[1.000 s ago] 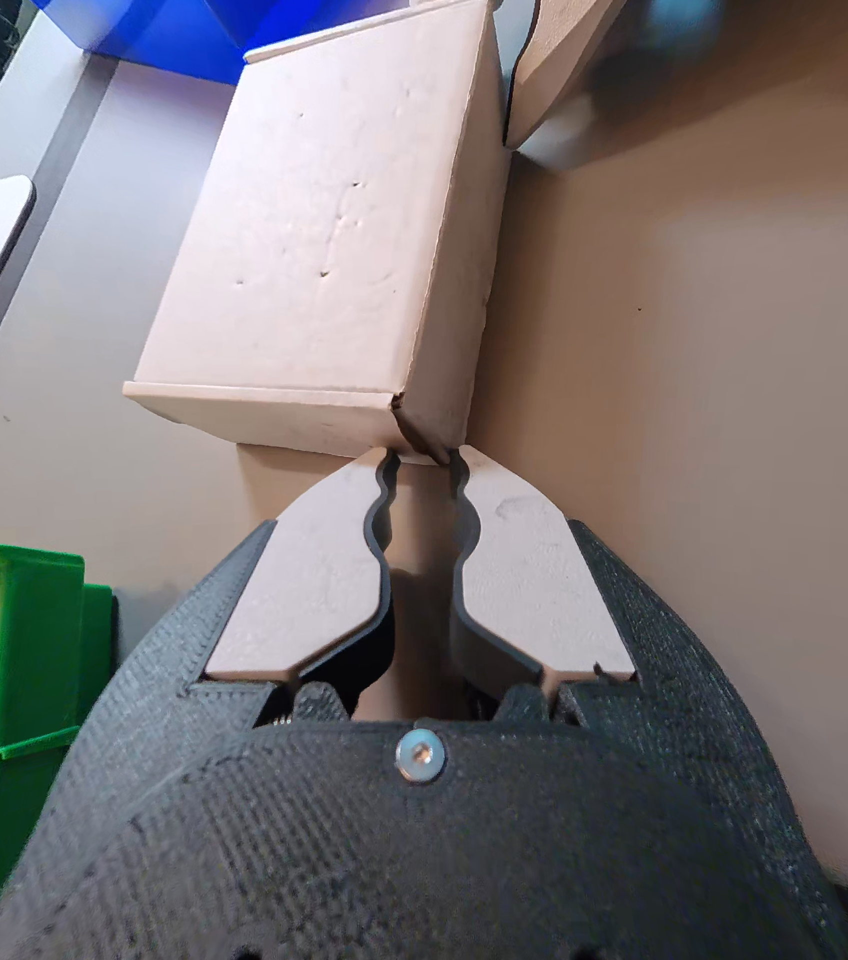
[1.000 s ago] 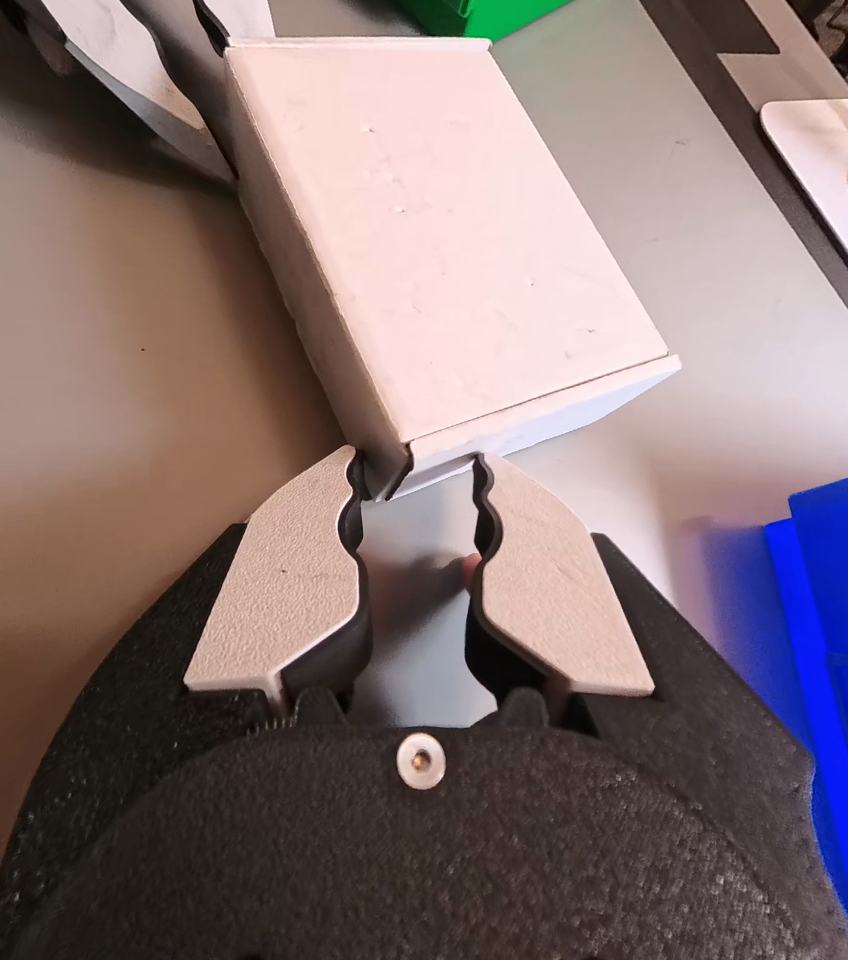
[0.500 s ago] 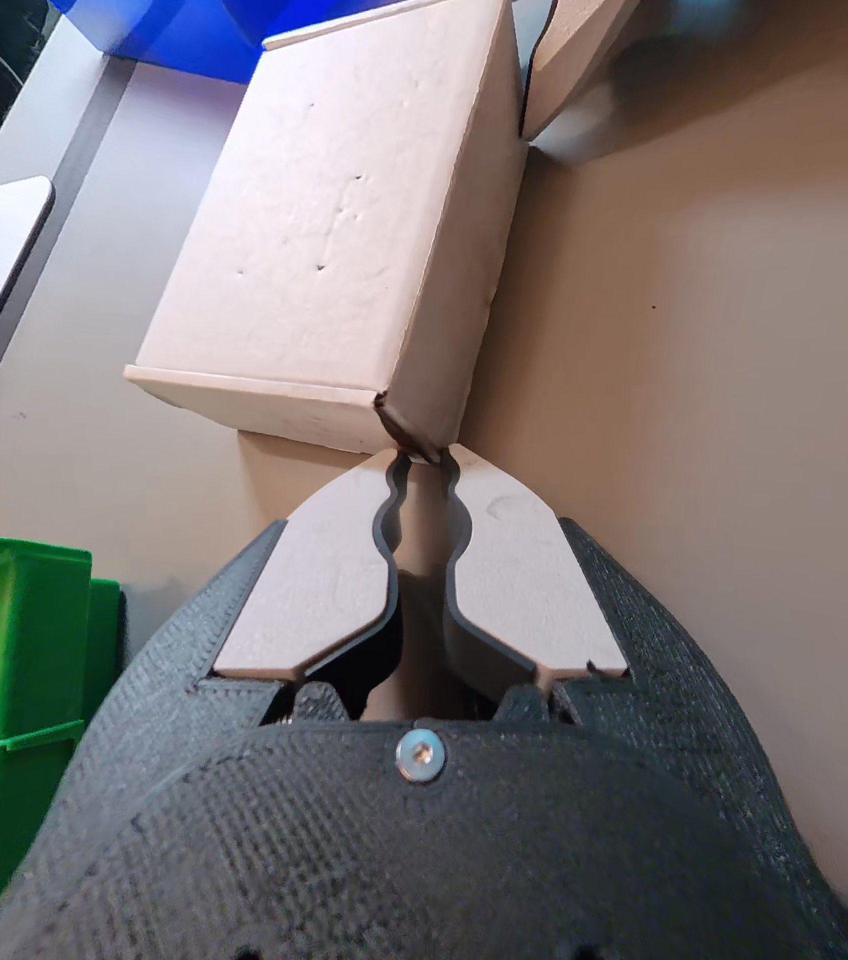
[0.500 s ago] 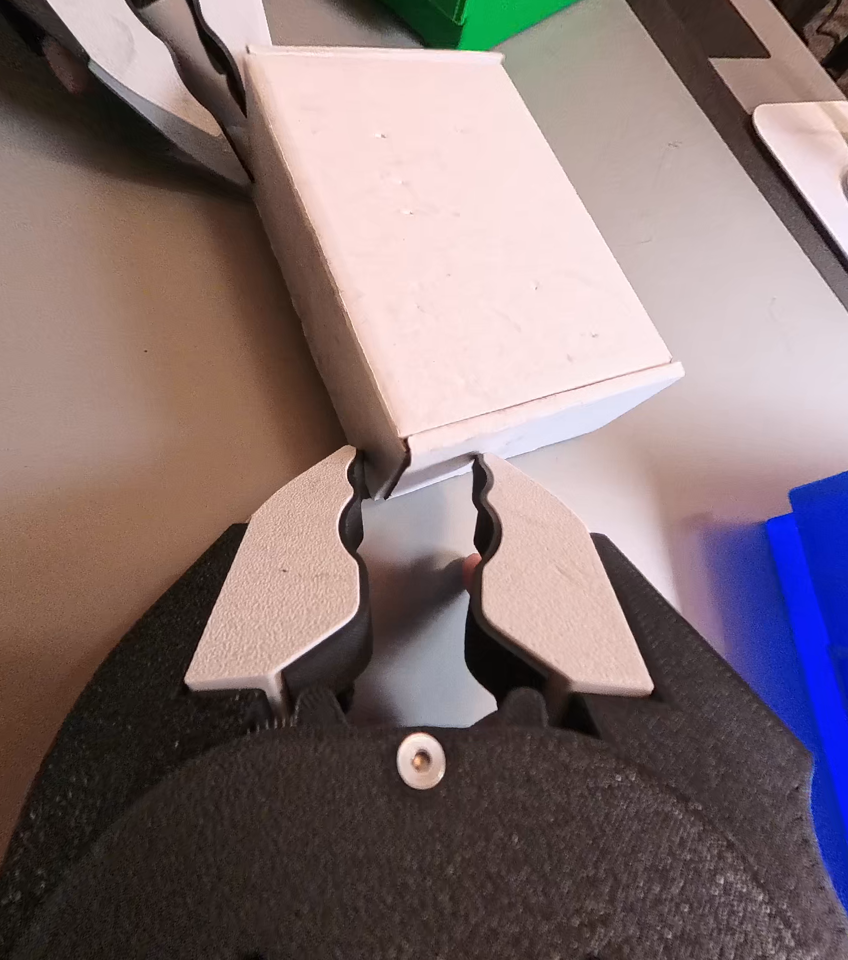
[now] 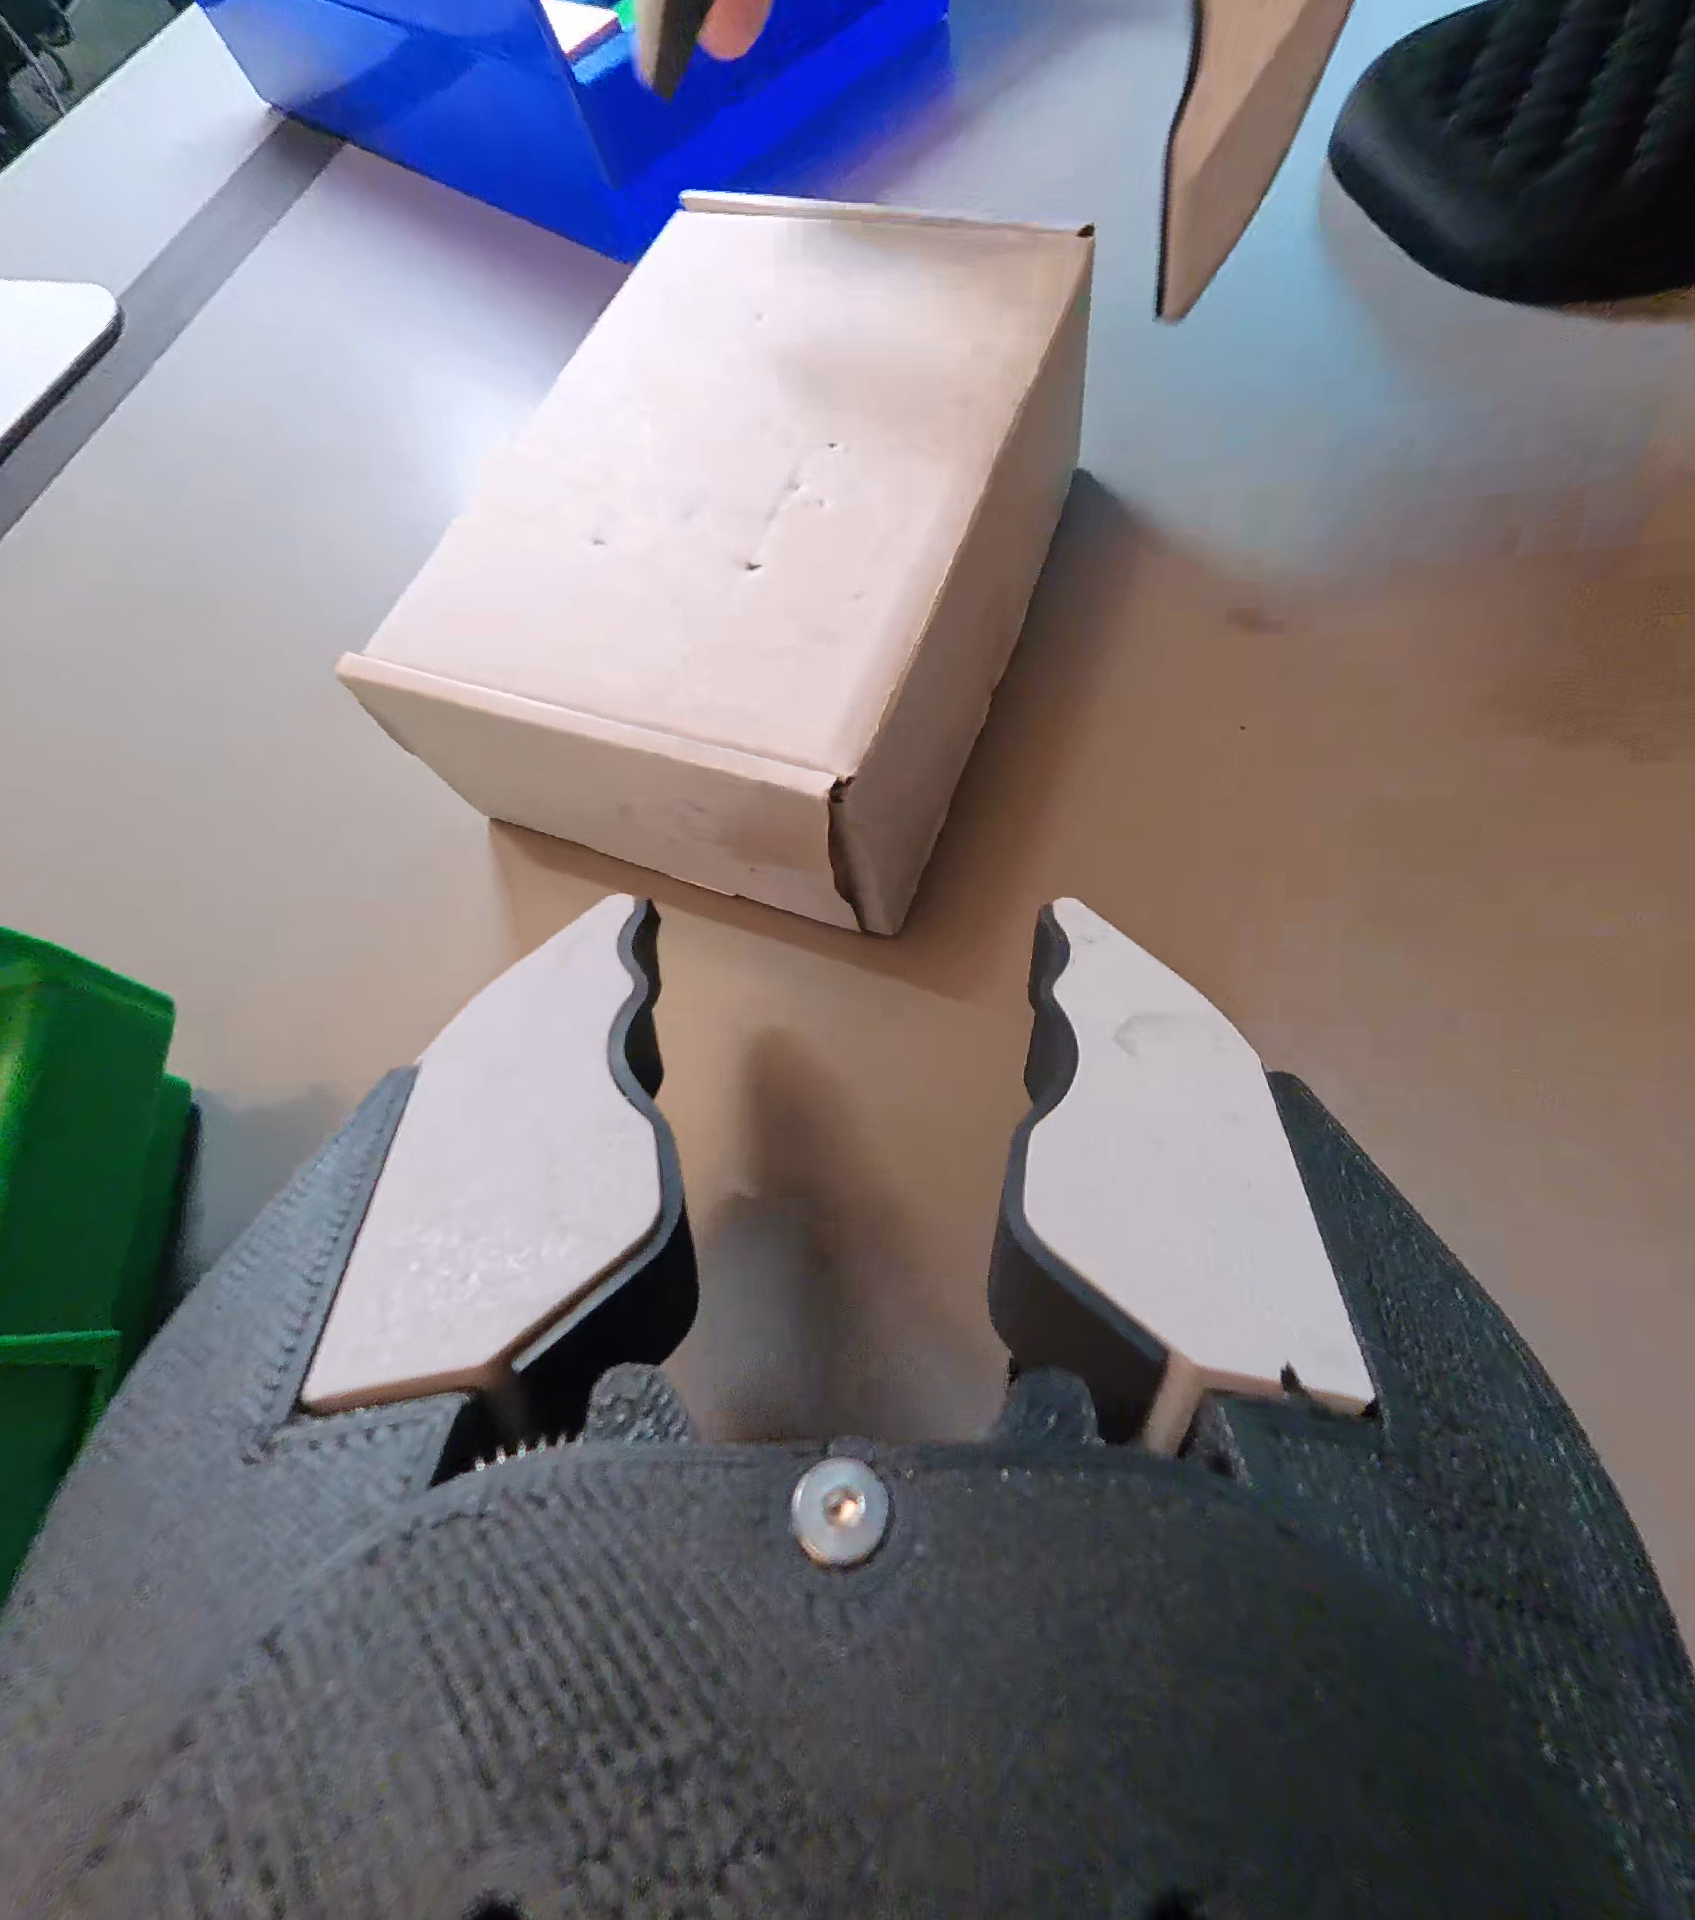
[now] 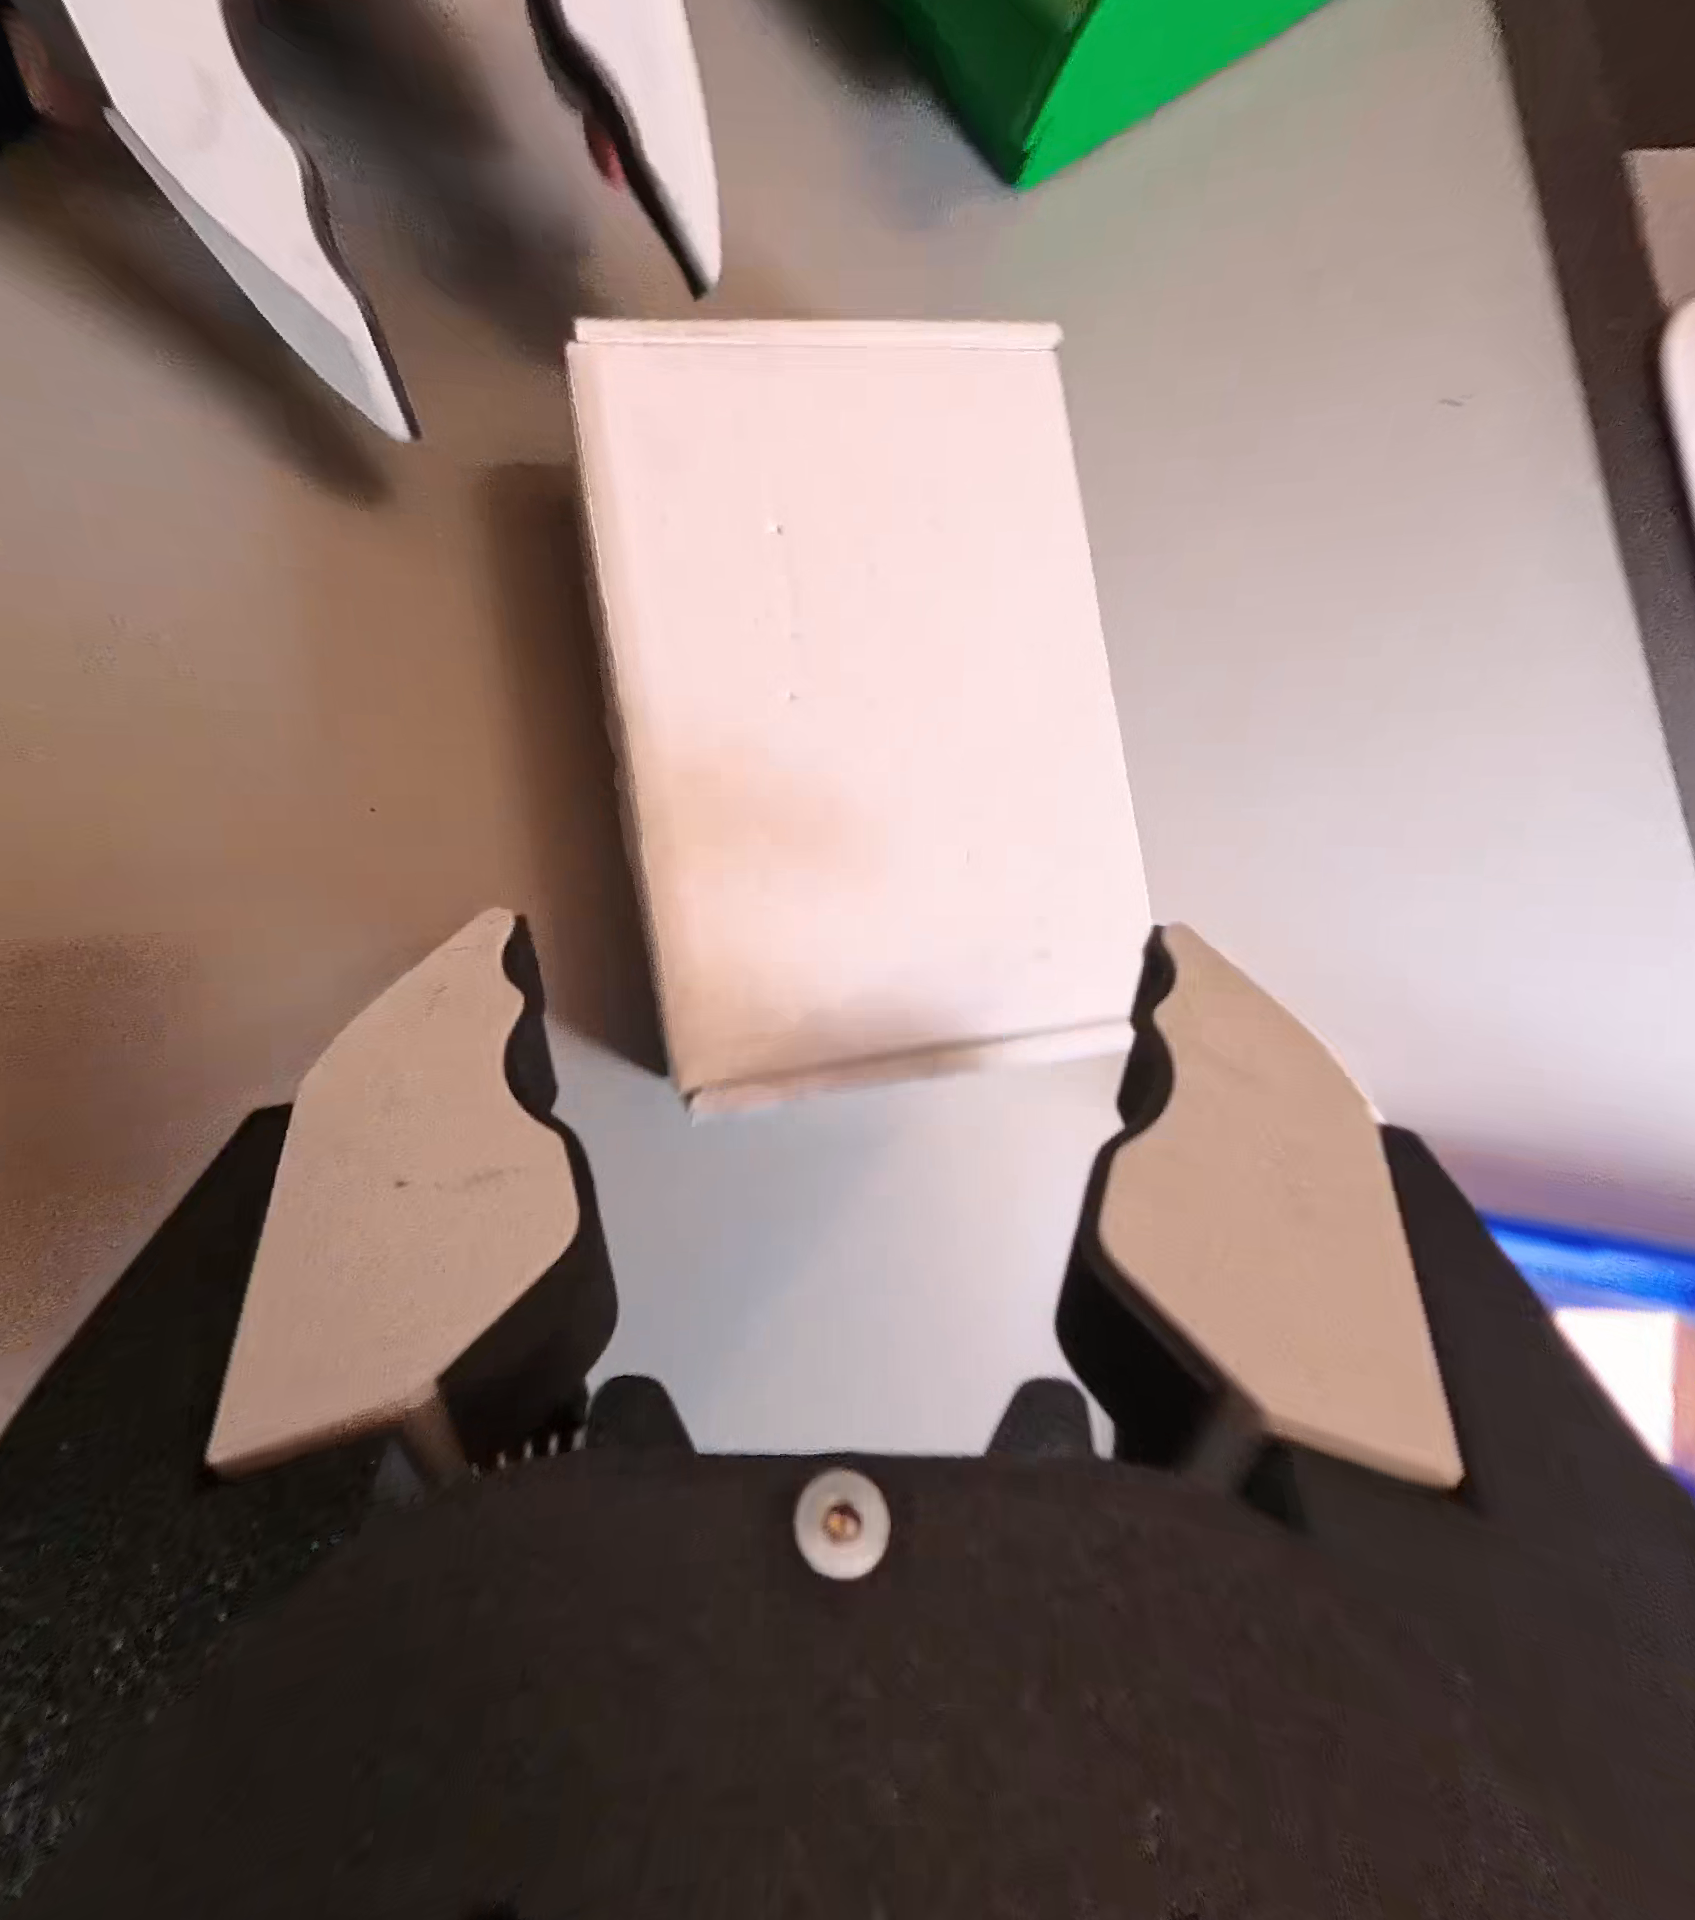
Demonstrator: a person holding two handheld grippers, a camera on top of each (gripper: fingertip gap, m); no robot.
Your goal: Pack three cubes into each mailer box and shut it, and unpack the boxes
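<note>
1. While the shut mailer box (image 5: 760,520) lies flat on the bench (image 5: 1394,831), the left claw (image 5: 848,925) hovers just short of its near corner, spread wide and empty
2. Right claw (image 6: 832,956), also wide and empty, straddles the opposite end
3. Green bin (image 5: 1,1195) and blue bin (image 5: 510,114) flank it

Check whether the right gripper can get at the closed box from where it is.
Probably yes: the right gripper is open with the box lying flat just ahead, its near end between the fingertips, and nothing stands between them.

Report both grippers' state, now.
Left gripper: open, empty, short of the mailer box.
Right gripper: open, jaws astride the box end, not gripping.
</note>
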